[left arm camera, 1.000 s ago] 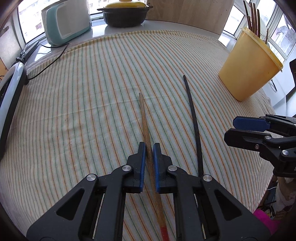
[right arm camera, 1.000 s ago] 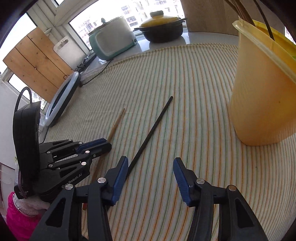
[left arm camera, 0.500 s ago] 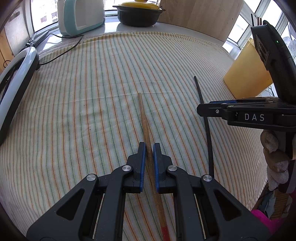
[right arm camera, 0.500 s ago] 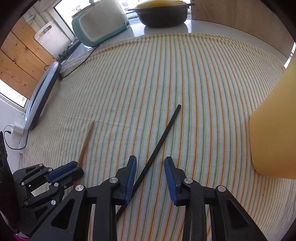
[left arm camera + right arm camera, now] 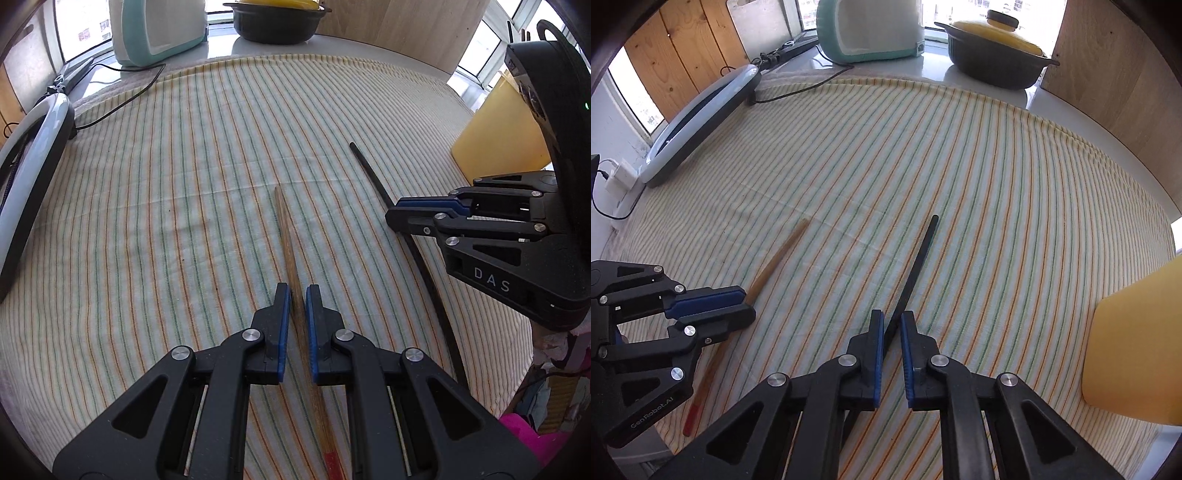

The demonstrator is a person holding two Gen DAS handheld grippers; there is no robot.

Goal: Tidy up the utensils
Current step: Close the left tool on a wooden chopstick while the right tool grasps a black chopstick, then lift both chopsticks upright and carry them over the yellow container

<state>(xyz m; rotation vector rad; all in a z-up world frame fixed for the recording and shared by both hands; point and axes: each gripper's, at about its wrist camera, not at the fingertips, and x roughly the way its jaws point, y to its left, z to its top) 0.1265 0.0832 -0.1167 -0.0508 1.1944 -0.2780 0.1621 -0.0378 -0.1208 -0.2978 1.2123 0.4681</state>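
Left wrist: tapered wooden chopstick (image 5: 290,251), red-tipped.

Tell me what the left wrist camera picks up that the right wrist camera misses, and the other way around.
Only the left wrist view shows dark sticks poking above the yellow bin. Only the right wrist view shows the white plug block and the pot's yellow lid knob. Both show the wooden chopstick between the left gripper pads, the black chopstick between the right gripper pads, and the striped cloth.

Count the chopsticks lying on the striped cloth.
2. The brown wooden chopstick lies between the left gripper pads; the thin black chopstick between the right gripper pads. The yellow plastic container may hide more.
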